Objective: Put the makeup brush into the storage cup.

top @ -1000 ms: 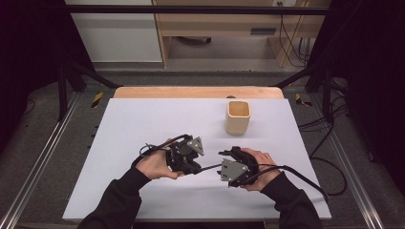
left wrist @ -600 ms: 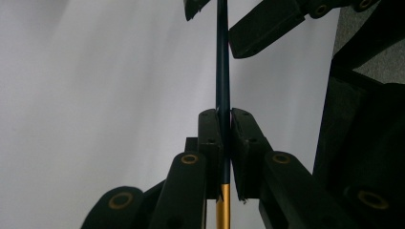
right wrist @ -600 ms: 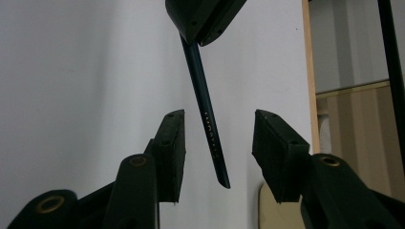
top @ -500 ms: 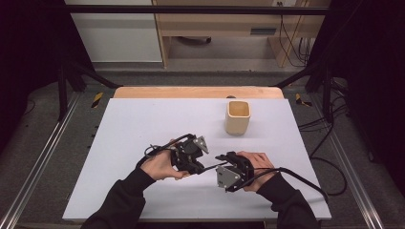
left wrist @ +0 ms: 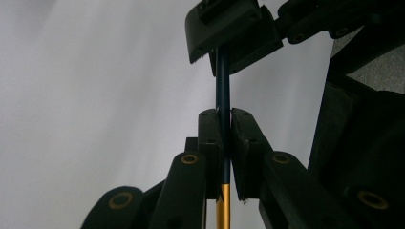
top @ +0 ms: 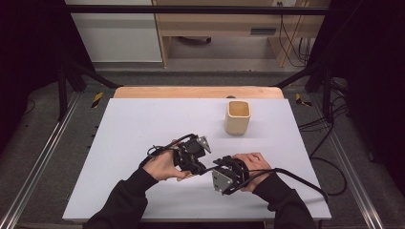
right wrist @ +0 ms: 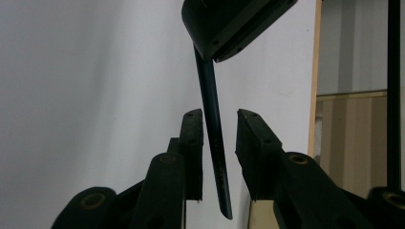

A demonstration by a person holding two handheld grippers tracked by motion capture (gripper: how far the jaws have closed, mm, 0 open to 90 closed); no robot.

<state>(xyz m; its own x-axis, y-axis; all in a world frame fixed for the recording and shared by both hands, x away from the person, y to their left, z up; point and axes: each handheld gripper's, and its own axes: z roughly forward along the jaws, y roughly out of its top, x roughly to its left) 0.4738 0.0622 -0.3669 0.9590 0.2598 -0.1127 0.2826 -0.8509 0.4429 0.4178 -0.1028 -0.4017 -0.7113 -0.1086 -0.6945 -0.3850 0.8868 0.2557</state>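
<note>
- High view: the left gripper [top: 203, 164] and the right gripper [top: 210, 168] meet tip to tip near the front of the white table [top: 143, 124], with a hand behind each. A wooden cup [top: 238, 117] stands well apart, toward the far right of the table.
- From that height the thing between the grippers is a thin dark line, too small to name.
- Left gripper view: the thing is a slim dark pencil [left wrist: 223, 95] with a yellow lower end. The left gripper [left wrist: 224, 138] is clamped tight on its shaft, pads pressed to both sides. Farther up, the pencil runs into the jaws of the other gripper, which hides its end.
- Right gripper view: the pencil [right wrist: 212, 133] passes slantwise between the jaws of the right gripper [right wrist: 219, 148]. Those jaws have just been closing, yet a gap shows on the right side of the shaft; the left pad lies close to it, and whether it touches I cannot tell. The pencil's near end hangs free, and its far end goes up into the left gripper.
- The yellow end shows in the left gripper view; the dark end shows in the right gripper view.
- The frame edges cut off both gripper bodies, and the right gripper view catches a wooden edge of the table.
</note>
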